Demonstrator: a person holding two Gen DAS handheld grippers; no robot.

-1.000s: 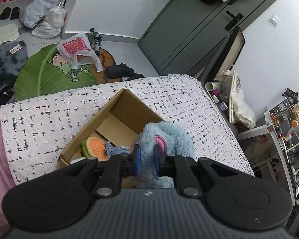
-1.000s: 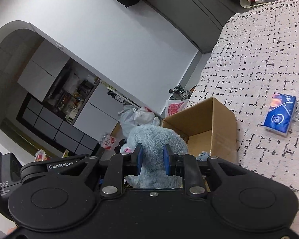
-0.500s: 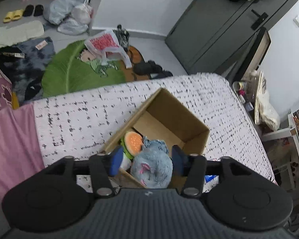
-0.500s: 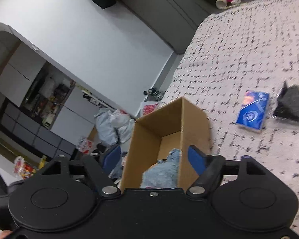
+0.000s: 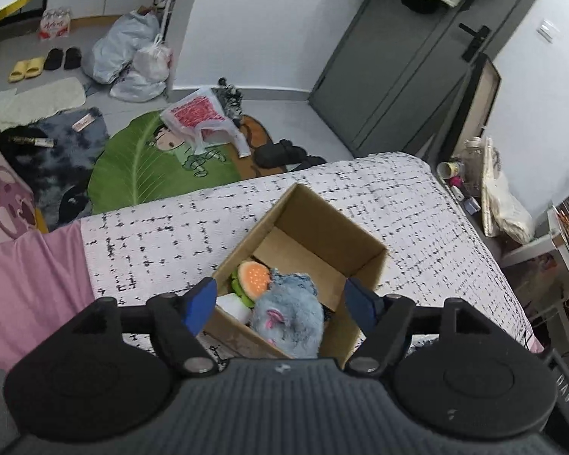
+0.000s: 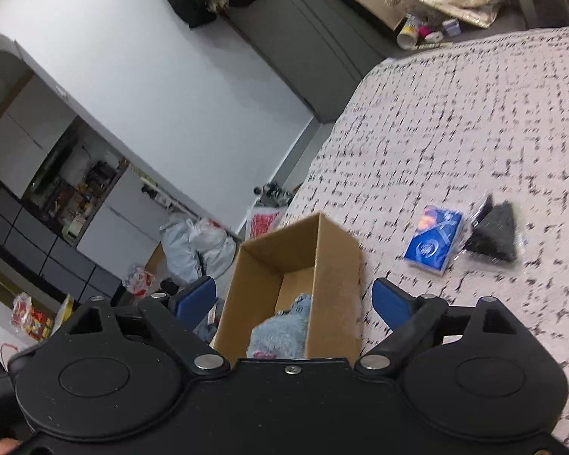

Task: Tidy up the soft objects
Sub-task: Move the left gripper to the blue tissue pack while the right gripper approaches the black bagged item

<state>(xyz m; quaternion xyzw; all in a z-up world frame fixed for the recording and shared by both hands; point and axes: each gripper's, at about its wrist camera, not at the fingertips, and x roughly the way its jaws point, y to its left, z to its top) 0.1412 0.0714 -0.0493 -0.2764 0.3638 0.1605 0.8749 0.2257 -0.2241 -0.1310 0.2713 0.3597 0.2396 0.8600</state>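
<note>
An open cardboard box (image 5: 334, 227) stands on the speckled white bedspread (image 5: 163, 227). In it lie a fluffy blue plush toy (image 5: 288, 316) and a hamburger plush (image 5: 252, 278). My left gripper (image 5: 280, 303) is open and empty above the box's near end. My right gripper (image 6: 294, 299) is open and empty above the same box (image 6: 334, 265), where the blue plush (image 6: 280, 335) shows inside. A blue tissue pack (image 6: 432, 240) and a black packet (image 6: 495, 233) lie on the bedspread (image 6: 455, 113) to the right of the box.
A pink sheet (image 5: 30, 284) covers the bed's left part. On the floor lie a green leaf rug (image 5: 148, 167), plastic bags (image 5: 129, 60) and shoes (image 5: 280, 153). A grey wardrobe (image 5: 398, 76) stands behind the bed. Clutter (image 5: 474, 182) sits beside the bed's right edge.
Both grippers opened and let go of the blue plush, which now lies in the box. Both grippers have risen and pulled back from the box.
</note>
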